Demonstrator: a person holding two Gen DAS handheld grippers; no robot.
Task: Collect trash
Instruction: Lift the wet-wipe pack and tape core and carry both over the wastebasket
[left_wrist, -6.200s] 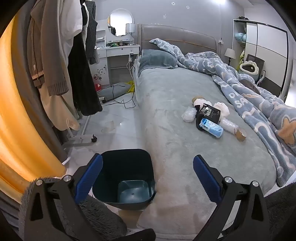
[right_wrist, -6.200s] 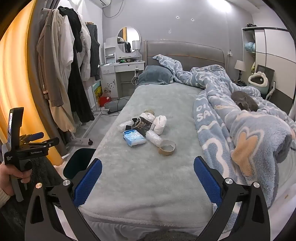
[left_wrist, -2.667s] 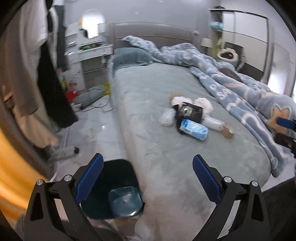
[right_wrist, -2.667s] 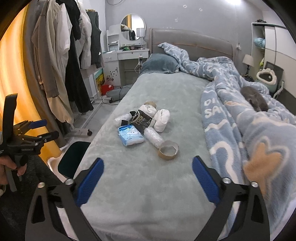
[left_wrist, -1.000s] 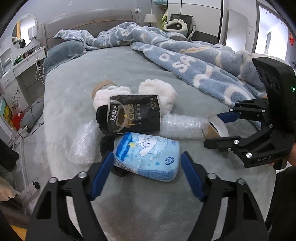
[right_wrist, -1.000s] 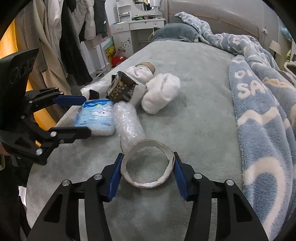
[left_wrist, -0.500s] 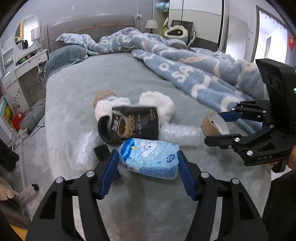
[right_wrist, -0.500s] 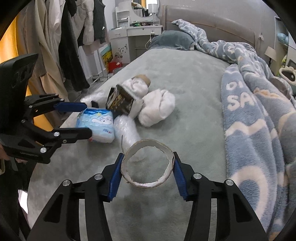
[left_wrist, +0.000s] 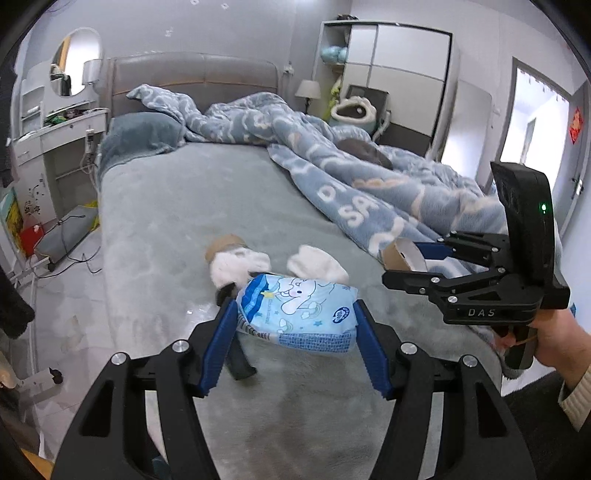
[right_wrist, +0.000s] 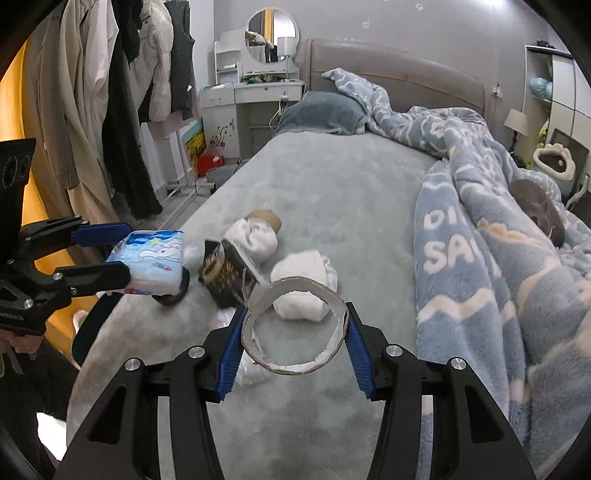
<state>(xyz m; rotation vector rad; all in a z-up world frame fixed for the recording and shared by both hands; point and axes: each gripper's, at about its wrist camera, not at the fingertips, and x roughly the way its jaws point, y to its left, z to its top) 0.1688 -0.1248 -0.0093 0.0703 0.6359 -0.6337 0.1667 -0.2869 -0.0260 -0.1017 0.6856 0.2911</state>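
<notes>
My left gripper (left_wrist: 295, 339) is shut on a blue tissue pack (left_wrist: 299, 312) and holds it above the grey bed (left_wrist: 184, 206); the pack also shows in the right wrist view (right_wrist: 151, 264). My right gripper (right_wrist: 293, 345) is shut on a cardboard tape ring (right_wrist: 295, 325), lifted off the bed; the ring also shows in the left wrist view (left_wrist: 402, 254). On the bed lie a black snack bag (right_wrist: 227, 277), two white wads (right_wrist: 304, 284) (right_wrist: 255, 234), a brown roll (right_wrist: 264, 216) and clear plastic wrap (right_wrist: 251, 363).
A blue patterned blanket (right_wrist: 498, 258) is heaped on the right half of the bed, with a grey cat (right_wrist: 539, 210) on it. A clothes rack (right_wrist: 110, 92) and a white dresser (right_wrist: 258, 96) stand left of the bed. Cables lie on the floor (left_wrist: 70, 236).
Both grippers have risen with their loads: the tissue pack and the tape ring are now higher above the bed. The black bag is now hidden behind the pack in the left wrist view.
</notes>
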